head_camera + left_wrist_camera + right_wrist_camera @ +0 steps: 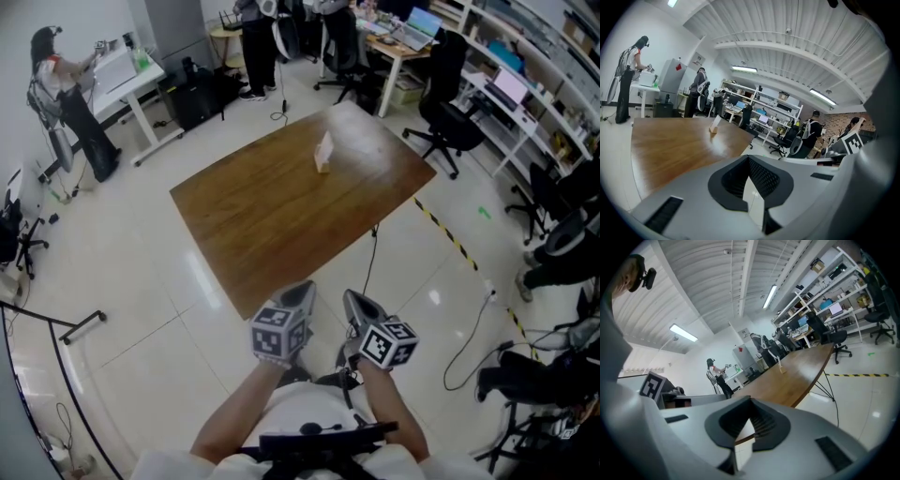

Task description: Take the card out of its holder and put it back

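The jaws of the left gripper (302, 292) are together with nothing between them, and so are those of the right gripper (356, 302). The two are held side by side (marker cubes uppermost) over the floor, just short of the bench's (272, 216) near corner. The card (324, 147) stands in its holder (322, 168) towards the far end of the bench, well apart from both.

Card (325, 145) and holder (322, 168) — too small to tell apart; person's torso (309, 441) cut off at bottom edge.
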The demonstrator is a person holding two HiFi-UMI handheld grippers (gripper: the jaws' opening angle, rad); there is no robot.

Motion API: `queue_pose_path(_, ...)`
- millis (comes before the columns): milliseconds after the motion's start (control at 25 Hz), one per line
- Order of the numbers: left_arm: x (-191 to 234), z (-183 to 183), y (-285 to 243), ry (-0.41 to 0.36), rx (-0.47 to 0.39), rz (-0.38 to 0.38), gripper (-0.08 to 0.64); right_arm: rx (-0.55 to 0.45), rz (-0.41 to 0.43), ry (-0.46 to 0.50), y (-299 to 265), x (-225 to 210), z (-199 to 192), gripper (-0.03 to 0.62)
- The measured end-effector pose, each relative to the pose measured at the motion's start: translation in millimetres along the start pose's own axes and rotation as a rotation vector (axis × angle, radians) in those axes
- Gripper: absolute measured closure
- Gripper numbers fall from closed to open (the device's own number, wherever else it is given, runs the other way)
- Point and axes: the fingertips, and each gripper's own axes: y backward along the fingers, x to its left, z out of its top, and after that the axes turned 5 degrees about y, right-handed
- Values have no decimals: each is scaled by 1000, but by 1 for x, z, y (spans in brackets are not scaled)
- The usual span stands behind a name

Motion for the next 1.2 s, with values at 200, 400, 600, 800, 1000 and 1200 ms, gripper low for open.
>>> queue_pose_path(200,6,13,-13,0,1,-10,563,3,-18,-13,-10,-10,7,591)
queue_pose_path(400,9,17,-22,8,4,-17,563,-12,-34,-37,-15,-22,13,589)
queue_pose_path(600,18,23,-37,6,5,-9,563,-13,-50,-47,-30,-36,16,589)
queue_pose_path(800,32,38,-54,10,4,0,563,-3,-50,-32,-58,-44,30,589)
queue_pose_path(1000,41,58,-83,10,1,8,563,2,-39,-19,-86,-60,51,589)
queue_pose_path(1200,55,85,-107,13,-3,21,563,14,-29,8,-121,-71,77,589)
